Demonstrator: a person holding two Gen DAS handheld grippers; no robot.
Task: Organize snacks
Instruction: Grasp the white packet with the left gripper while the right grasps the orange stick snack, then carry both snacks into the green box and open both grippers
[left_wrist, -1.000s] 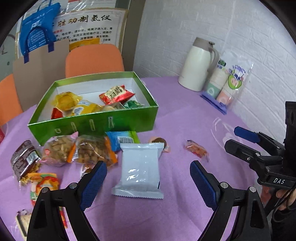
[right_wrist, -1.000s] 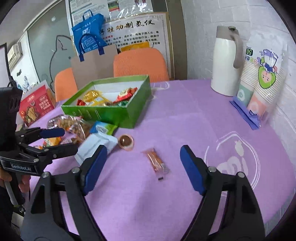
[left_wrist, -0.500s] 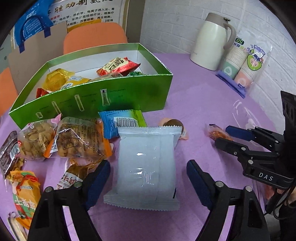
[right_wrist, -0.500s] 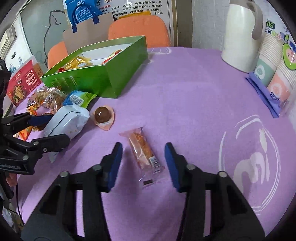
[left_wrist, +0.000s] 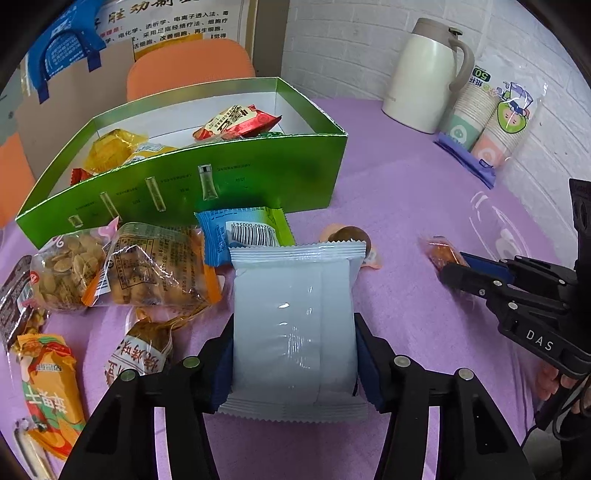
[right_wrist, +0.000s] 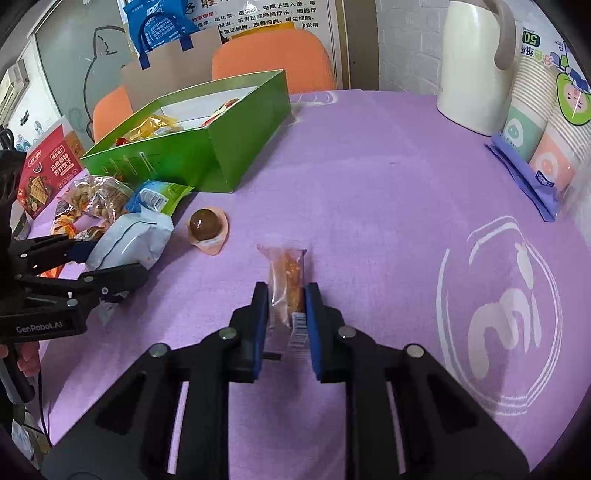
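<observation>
The left gripper (left_wrist: 293, 363) clamps the pale blue packet (left_wrist: 293, 325); the right gripper (right_wrist: 284, 314) pinches the orange snack bar (right_wrist: 288, 277).

Glossy plastic pale-blue packet (left_wrist: 293, 325), matt tablecloth (left_wrist: 399, 192)

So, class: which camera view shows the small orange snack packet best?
The right wrist view: the orange snack packet lies centred, full length, between the right gripper fingers. In the left wrist view it is small, far right, partly behind those fingers.
</observation>
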